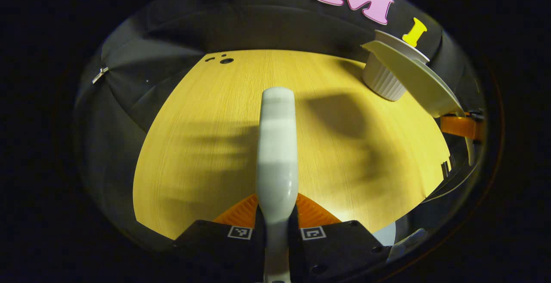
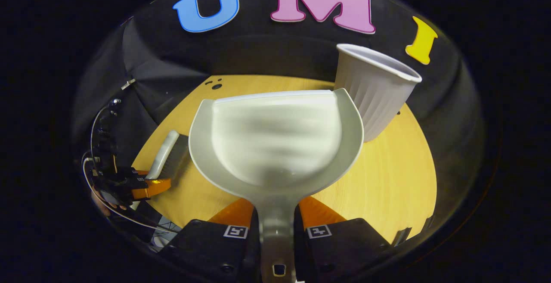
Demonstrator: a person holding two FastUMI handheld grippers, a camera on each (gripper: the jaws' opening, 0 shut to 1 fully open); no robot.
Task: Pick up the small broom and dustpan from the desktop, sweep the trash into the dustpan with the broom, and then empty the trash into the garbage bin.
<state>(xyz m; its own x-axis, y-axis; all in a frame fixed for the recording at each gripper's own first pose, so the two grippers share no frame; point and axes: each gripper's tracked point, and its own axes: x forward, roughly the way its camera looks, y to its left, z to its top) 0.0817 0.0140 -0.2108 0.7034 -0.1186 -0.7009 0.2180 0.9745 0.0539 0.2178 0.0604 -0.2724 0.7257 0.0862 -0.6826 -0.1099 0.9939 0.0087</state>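
Broom stood up the middle of the left gripper view, its pale handle rising from the bottom edge toward the centre of the frame, above the yellow wooden desktop. The left gripper was closed on that handle, one finger pressed against each side of it at the bottom centre. In the upper right of that view sat the white ribbed garbage bin, and the dustpan hung tilted over its rim, with part of the right gripper just below it at the right edge.

In the right gripper view the dustpan took up the centre of the frame, its pale scoop facing the camera, no trash visible in it. Its handle ran down to the bottom centre, where the right gripper was clamped on it, a finger against each side. The garbage bin leaned in the upper right, just behind the dustpan's right edge; whether the two touched I could not tell. At the left of the frame the broom showed, bristles dark, held by the left gripper above the desktop.
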